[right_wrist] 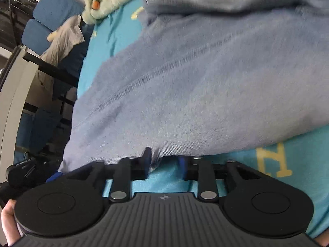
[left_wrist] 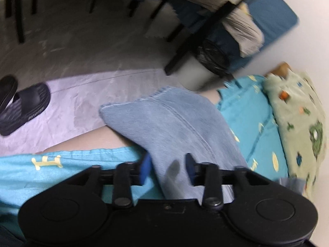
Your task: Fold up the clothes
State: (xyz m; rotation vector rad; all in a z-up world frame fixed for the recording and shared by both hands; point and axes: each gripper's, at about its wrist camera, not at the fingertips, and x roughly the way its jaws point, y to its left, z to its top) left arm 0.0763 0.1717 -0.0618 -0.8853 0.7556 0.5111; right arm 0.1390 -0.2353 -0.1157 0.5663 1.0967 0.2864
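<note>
A pale blue fleece garment (left_wrist: 170,123) with a stitched seam lies on a teal sheet (left_wrist: 61,170) printed with yellow letters. One hemmed corner of it reaches past the bed's edge toward the floor. My left gripper (left_wrist: 168,168) hovers just over this garment, open, its blue pads (left_wrist: 146,167) apart and pressing nothing. In the right wrist view the same garment (right_wrist: 205,82) fills most of the picture. My right gripper (right_wrist: 164,163) is open at its near hem, over the teal sheet (right_wrist: 298,164). A fold of the hem sits by the left pad (right_wrist: 147,160), not clamped.
A green patterned blanket (left_wrist: 298,123) lies at the bed's far right. Blue cushions (left_wrist: 273,14) and a grey cloth (left_wrist: 244,33) rest against a black frame (left_wrist: 195,35) beyond the bed. A black slipper (left_wrist: 24,107) stands on the floor to the left. A hand (right_wrist: 8,222) holds the right gripper.
</note>
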